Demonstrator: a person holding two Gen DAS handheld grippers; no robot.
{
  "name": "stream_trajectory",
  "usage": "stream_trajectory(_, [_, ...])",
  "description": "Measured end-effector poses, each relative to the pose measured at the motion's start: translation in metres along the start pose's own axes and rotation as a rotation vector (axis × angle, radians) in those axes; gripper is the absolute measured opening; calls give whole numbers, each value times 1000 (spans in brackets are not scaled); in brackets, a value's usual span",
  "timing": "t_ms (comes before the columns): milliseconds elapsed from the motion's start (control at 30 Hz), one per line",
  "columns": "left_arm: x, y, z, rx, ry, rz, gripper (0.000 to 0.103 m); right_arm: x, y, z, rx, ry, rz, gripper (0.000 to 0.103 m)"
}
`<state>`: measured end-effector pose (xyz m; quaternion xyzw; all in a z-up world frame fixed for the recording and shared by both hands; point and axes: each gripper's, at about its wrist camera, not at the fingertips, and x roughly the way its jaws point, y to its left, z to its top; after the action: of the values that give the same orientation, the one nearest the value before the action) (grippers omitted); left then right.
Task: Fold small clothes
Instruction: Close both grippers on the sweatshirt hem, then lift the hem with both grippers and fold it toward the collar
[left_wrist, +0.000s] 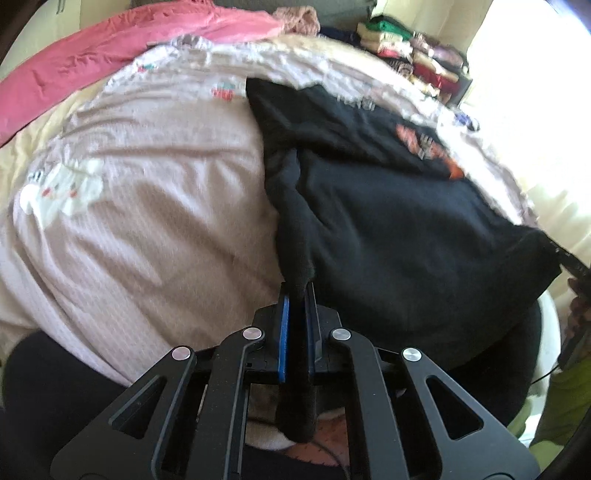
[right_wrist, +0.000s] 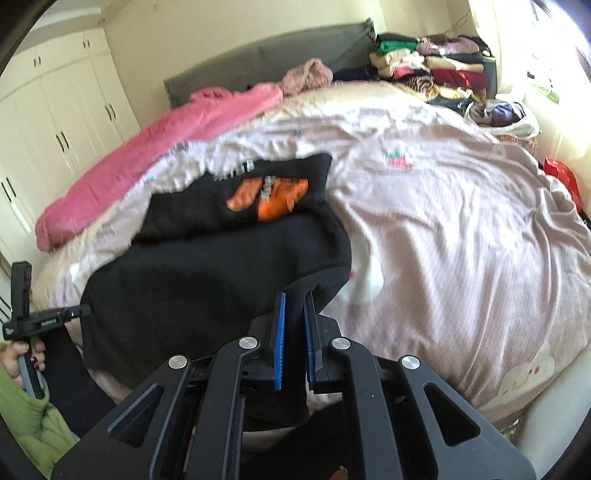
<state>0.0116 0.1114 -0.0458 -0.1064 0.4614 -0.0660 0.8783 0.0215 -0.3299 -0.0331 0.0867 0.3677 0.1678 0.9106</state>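
Observation:
A black garment (left_wrist: 388, 206) with an orange print (left_wrist: 424, 146) lies spread on a pale pink bedspread (left_wrist: 147, 192). My left gripper (left_wrist: 297, 291) is shut on the garment's near left corner, and a fold of black cloth runs between its blue pads and hangs below them. In the right wrist view the same black garment (right_wrist: 207, 273) shows its orange print (right_wrist: 269, 199). My right gripper (right_wrist: 294, 299) is shut on the near right corner, the cloth pinched between the pads. The left gripper (right_wrist: 79, 310) appears at that view's left edge, gripping the other corner.
A pink blanket (right_wrist: 147, 155) lies along the far left side of the bed. Stacks of folded clothes (right_wrist: 428, 66) sit at the far right by the grey headboard (right_wrist: 266, 59). White wardrobe doors (right_wrist: 55, 125) stand to the left. A bag of clothes (right_wrist: 498, 114) rests near the window side.

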Motion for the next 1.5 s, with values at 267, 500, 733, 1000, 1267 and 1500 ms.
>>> stream_trajectory(267, [-8,14,47,-78,-83,-64,2,-4,5,39,5,-102,15,8])
stream_trajectory(500, [0,21,90,-133,-119,-70,2,6,12,77,-10,-165,7,8])
stream_trajectory(733, [13,23,120,-167,-132,-43,2,33,10,111,-11,-179,-14,8])
stream_trajectory(1000, [52,31,135,-176,-95,-11,2,79,-6,121,33,-122,-53,8])
stream_trajectory(1267, [46,33,124,-177,-108,-57,16,87,-15,109,89,-81,-39,23])
stream_trajectory(1500, [32,34,108,-185,-118,-99,32,79,-14,91,108,-73,-11,52])
